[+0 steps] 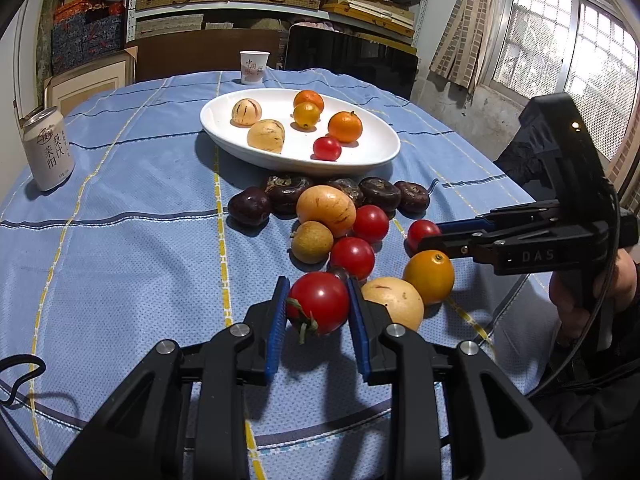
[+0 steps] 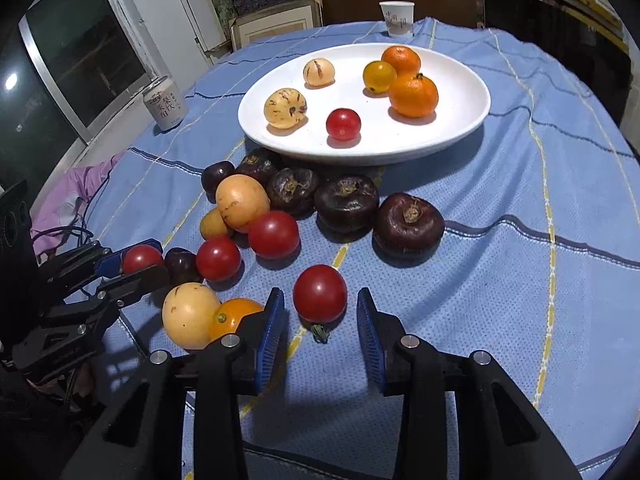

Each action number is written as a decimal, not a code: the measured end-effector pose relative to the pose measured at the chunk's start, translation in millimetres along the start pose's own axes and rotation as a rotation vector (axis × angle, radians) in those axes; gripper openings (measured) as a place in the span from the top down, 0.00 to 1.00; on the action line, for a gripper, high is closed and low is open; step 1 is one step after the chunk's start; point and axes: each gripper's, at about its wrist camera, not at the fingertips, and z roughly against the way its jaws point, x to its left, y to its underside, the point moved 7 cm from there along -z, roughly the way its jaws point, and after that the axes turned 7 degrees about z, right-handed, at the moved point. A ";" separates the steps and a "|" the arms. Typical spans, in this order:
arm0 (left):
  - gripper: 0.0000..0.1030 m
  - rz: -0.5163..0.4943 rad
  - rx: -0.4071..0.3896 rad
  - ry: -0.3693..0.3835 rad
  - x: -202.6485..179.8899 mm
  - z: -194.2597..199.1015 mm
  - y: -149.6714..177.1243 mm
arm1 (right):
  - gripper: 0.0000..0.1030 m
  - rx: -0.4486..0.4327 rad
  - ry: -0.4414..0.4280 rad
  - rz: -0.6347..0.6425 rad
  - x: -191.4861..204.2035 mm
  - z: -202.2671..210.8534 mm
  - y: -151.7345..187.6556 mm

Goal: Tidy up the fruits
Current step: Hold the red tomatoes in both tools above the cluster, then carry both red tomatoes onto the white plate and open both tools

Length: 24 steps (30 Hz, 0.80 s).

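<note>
A white oval plate (image 1: 372, 158) (image 2: 460, 128) holds two pale melons, three orange fruits and one red tomato. In front of it lie dark water chestnuts (image 2: 408, 220), red tomatoes, pale melons and an orange fruit (image 1: 429, 276). My left gripper (image 1: 318, 304) is shut on a red tomato (image 1: 319, 307), also seen in the right wrist view (image 2: 140, 258). My right gripper (image 2: 320, 320) is open around another red tomato (image 2: 320, 293), with gaps on both sides; it shows in the left wrist view (image 1: 422, 232).
A white drink can (image 1: 47, 148) (image 2: 165, 106) stands at the table's left. A paper cup (image 1: 253, 67) (image 2: 397, 18) stands behind the plate. The table has a blue checked cloth (image 1: 120, 220). Shelves and a dark chair stand behind.
</note>
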 end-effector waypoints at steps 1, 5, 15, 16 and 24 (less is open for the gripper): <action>0.73 0.000 0.000 0.000 0.2 -0.2 -0.2 | 0.62 0.010 -0.012 0.000 -0.6 -1.6 0.3; 0.73 0.000 0.000 -0.001 0.2 0.0 0.0 | 0.59 0.023 -0.019 0.033 4.2 -5.6 -4.3; 0.73 -0.019 -0.003 -0.003 -2.5 -0.5 1.7 | 0.74 0.038 0.034 0.039 4.1 -2.9 -2.8; 0.73 -0.021 -0.005 -0.003 -3.3 -0.4 1.6 | 0.74 0.031 0.042 0.033 2.9 -1.0 -1.1; 0.73 0.006 -0.026 -0.006 1.3 13.7 -6.0 | 0.74 -0.098 0.122 0.061 1.7 39.6 -10.7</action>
